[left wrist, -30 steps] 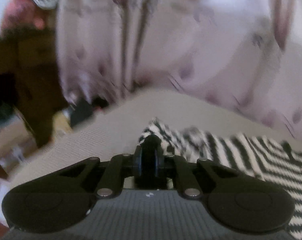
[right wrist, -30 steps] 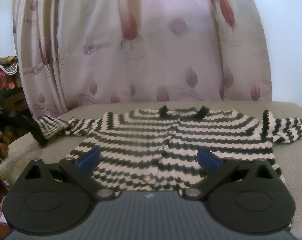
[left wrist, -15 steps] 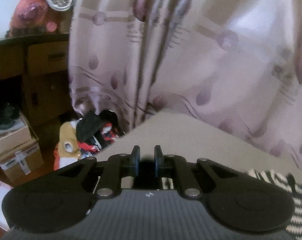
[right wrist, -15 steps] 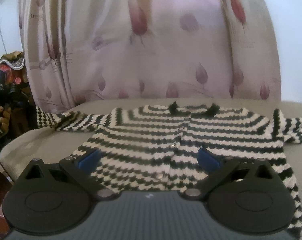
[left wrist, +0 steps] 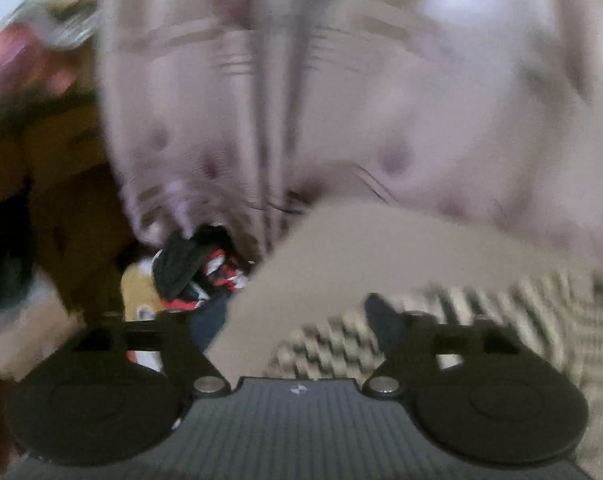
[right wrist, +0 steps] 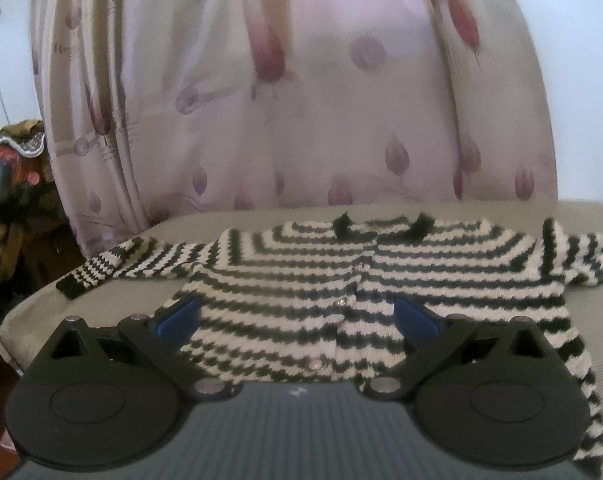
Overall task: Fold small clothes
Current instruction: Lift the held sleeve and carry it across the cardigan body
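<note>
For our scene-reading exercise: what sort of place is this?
Probably a lived-in home room: a leaf-patterned curtain hangs behind a beige cushioned surface, where a striped cardigan lies flat, and clothes are piled on the floor.

The view is heavily blurred. The black left gripper (left wrist: 289, 320) is seen with its jaws opening, and nothing is gripped between them. A black-and-white striped knitted sleeve (left wrist: 481, 312) lies on the beige padded surface (left wrist: 361, 248), beneath and beside the right-hand finger. A pale pink patterned curtain (left wrist: 301, 100) hangs behind. A heap of dark and red clothes (left wrist: 193, 268) is seen below the surface's edge.
</note>
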